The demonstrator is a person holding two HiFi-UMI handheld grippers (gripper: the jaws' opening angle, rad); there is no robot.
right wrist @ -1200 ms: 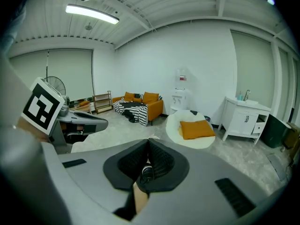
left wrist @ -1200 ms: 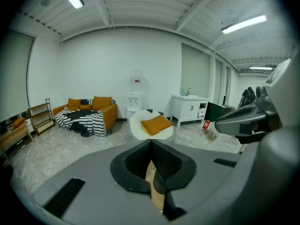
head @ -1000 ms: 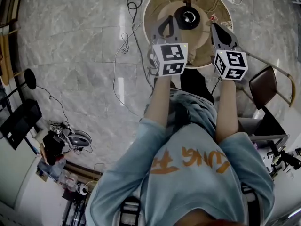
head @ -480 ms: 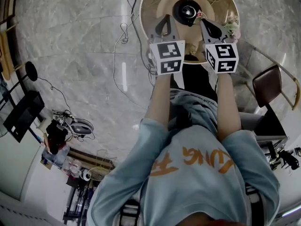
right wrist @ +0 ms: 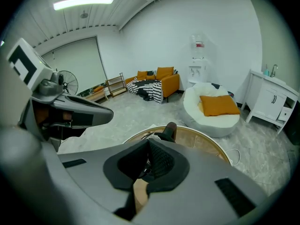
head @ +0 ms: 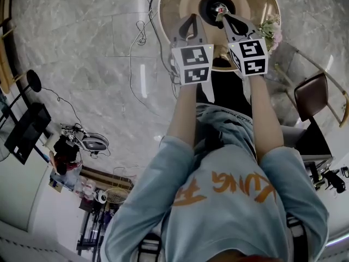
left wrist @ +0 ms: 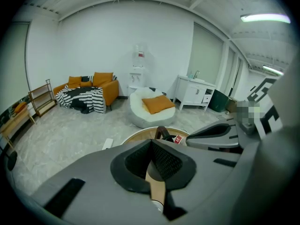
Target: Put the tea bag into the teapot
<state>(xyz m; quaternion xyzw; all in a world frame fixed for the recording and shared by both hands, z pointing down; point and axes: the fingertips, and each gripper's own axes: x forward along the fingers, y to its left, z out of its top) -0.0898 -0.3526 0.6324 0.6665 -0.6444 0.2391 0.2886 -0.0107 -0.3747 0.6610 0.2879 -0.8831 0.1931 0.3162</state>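
**A:** Head view first; what has changed?

**B:** Both grippers have travelled up the picture toward the round table (head: 180, 7). A second ago the right gripper (head: 223, 16) sat off to the right of the teapot (head: 209, 5); now its tips hang over the pot's top. The tea bag (head: 220, 9), a red-and-white scrap, is pinched at those tips, above the pot and not yet inside. I'd judge that only the lowering and letting go remain.

**A:** And the left gripper (head: 190, 18)?

**B:** It is just beside the pot, on its left. In the left gripper view its pads are pressed together with nothing between them; past them show the pot's handle, the red tag and the other gripper's nose.

**A:** The right gripper view?

**B:** The jaws are clenched tight; the bag is hidden behind the pads, and only the teapot's handle and a strip of table peep over them.

**A:** Any doubts?

**B:** I cannot tell whether the grip is on the bag, the tag or the string. The pot's mouth looks open, but it is too small to be sure. The frame cuts off the table's far edge.
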